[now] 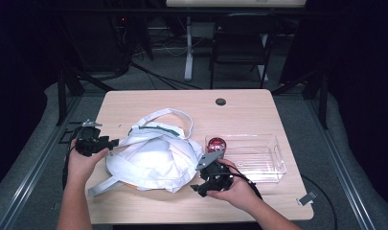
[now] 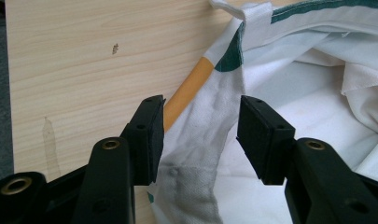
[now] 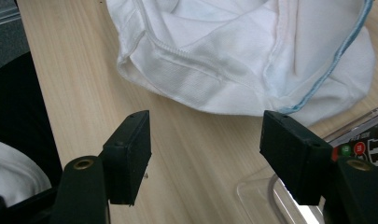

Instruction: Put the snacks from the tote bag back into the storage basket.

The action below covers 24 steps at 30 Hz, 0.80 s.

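Grippers both open, working a white cloth bag (image 1: 153, 155) mid-table.

Left gripper (image 1: 110, 143) sits at the bag's left edge; left gripper view has a fold of the bag (image 2: 210, 140) standing between the spread jaws, left pad touching or nearly touching it, right pad clear, so no grip. That view also picks up the orange and green print on the fabric. Right gripper (image 1: 197, 188) hangs off the bag's lower right; right gripper view has bare table (image 3: 196, 154) between wide jaws, bag (image 3: 242, 51) ahead, not touching. High view adds the clear plastic bin (image 1: 270, 165) right of the bag, with a red round item (image 1: 216, 143) at its left end.
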Tool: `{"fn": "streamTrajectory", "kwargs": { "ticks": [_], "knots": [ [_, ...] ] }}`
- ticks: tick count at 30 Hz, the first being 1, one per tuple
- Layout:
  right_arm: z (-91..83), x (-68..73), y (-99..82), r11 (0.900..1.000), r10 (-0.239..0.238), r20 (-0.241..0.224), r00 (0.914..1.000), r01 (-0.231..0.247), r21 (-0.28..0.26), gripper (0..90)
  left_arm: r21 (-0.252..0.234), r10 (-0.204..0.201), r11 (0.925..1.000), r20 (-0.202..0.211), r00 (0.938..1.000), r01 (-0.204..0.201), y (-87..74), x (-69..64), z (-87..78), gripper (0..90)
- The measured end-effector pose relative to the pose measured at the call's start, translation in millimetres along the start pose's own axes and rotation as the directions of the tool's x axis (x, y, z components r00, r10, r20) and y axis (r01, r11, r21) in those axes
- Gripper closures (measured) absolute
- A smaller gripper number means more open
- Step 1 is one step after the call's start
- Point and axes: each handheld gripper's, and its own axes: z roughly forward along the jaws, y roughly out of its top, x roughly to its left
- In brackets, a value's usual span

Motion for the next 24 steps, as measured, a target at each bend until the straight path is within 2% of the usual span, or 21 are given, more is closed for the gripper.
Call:
{"fn": "streamTrajectory", "kwargs": {
  "ticks": [3,10,12,15,16,21,24],
  "knots": [
    [2.8,3.2,-2.6,0.9998,0.012,-0.008,0.9999,-0.012,-0.016,35.7,0.006,0.002,1.0,0.002,1.0,-0.002,0.2,0.1,-0.3,51.5],
    [8.2,10.0,-9.7,0.9999,-0.011,-0.012,0.9999,0.011,-0.001,39.5,0.007,0.002,1.0,0.003,1.0,-0.002,0.1,0.0,-0.2,51.5],
    [10.4,11.9,-12.4,0.9999,-0.016,-0.026,0.9995,0.016,0.0,42.7,0.005,0.002,1.0,0.004,1.0,-0.002,0.1,-0.1,0.1,51.5],
    [14.5,16.0,-16.8,0.9996,-0.03,-0.028,0.9992,0.03,-0.001,45.1,0.007,0.005,1.0,0.005,1.0,-0.005,0.2,-0.2,0.3,51.5],
    [16.9,18.0,-18.8,0.9997,-0.021,-0.031,0.9993,0.021,-0.012,45.5,0.007,0.005,1.0,0.004,1.0,-0.005,0.2,-0.2,0.5,51.5],
    [24.4,23.0,-24.6,0.9992,-0.04,-0.032,0.9987,0.04,0.004,45.9,0.01,0.002,1.0,0.006,1.0,-0.002,0.0,-0.3,0.7,51.5],
    [27.8,25.0,-27.1,0.9995,-0.033,-0.032,0.999,0.033,-0.002,45.0,0.004,0.0,1.0,0.007,1.0,0.0,-0.4,-0.3,1.1,51.5]
  ]
}}
